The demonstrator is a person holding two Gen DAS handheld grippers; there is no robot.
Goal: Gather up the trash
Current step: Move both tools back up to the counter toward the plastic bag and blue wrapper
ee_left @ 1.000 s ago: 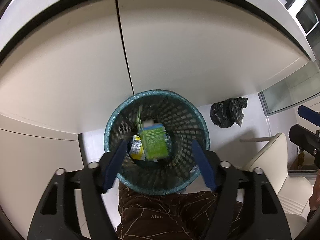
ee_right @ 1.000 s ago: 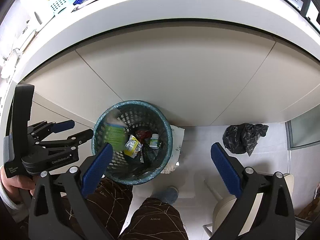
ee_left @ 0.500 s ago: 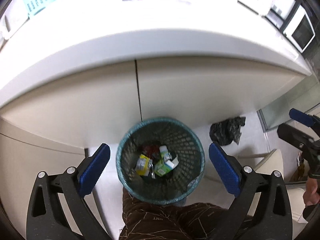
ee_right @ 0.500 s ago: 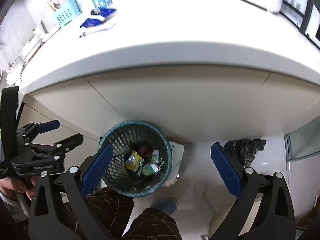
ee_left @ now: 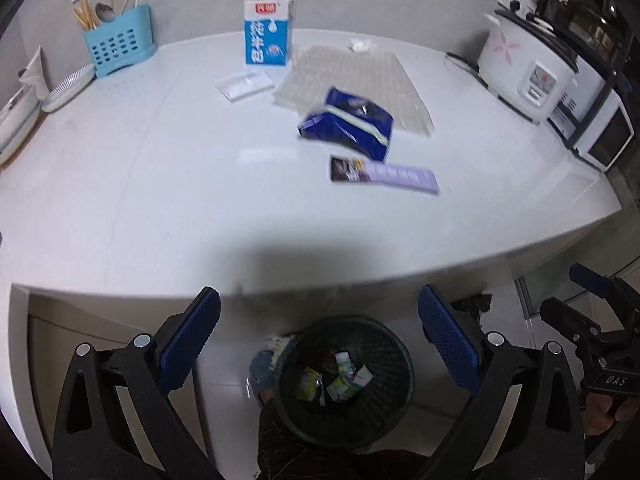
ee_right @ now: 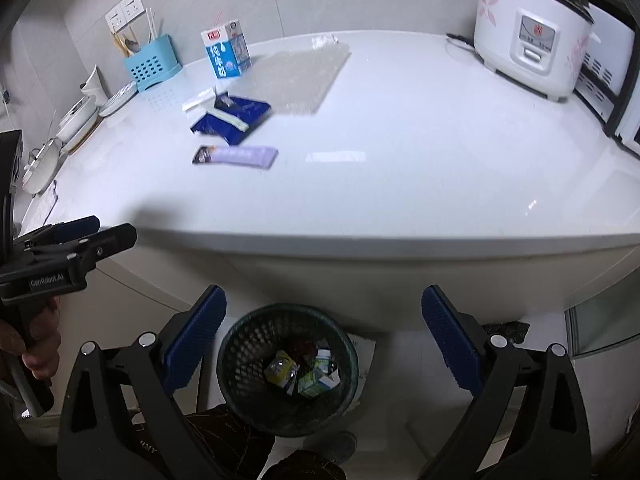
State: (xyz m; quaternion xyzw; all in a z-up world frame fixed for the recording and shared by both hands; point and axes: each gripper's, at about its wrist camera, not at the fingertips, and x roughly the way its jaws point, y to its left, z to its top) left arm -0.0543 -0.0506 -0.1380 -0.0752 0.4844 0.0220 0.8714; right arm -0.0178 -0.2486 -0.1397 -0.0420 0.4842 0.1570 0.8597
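Note:
A dark mesh waste bin (ee_left: pixel 394 364) (ee_right: pixel 240 344) stands on the floor below the counter edge with small cartons in it (ee_left: pixel 340 384) (ee_right: pixel 316 380). On the white counter (ee_left: pixel 160 200) (ee_right: pixel 400 160) lie a dark blue snack bag (ee_left: pixel 348 122) (ee_right: pixel 230 118), a purple wrapper (ee_left: pixel 384 174) (ee_right: pixel 236 156), a blue and white milk carton (ee_left: pixel 267 32) (ee_right: pixel 226 54), a clear packet (ee_left: pixel 244 85) and bubble wrap (ee_left: pixel 360 80) (ee_right: pixel 300 76). My left gripper (ee_left: pixel 320 344) is open and empty above the bin. My right gripper (ee_right: pixel 324 340) is open and empty too.
A blue utensil holder (ee_left: pixel 118 46) (ee_right: pixel 150 64) and plates (ee_left: pixel 68 86) stand at the counter's left. A white rice cooker (ee_left: pixel 528 70) (ee_right: pixel 528 32) and an oven (ee_left: pixel 600 128) stand at the right. A black bag (ee_right: pixel 506 330) lies on the floor.
The green carton fell from my left gripper into the bin. Both grippers have risen and tilted up, so the countertop and its trash now show above the bin.

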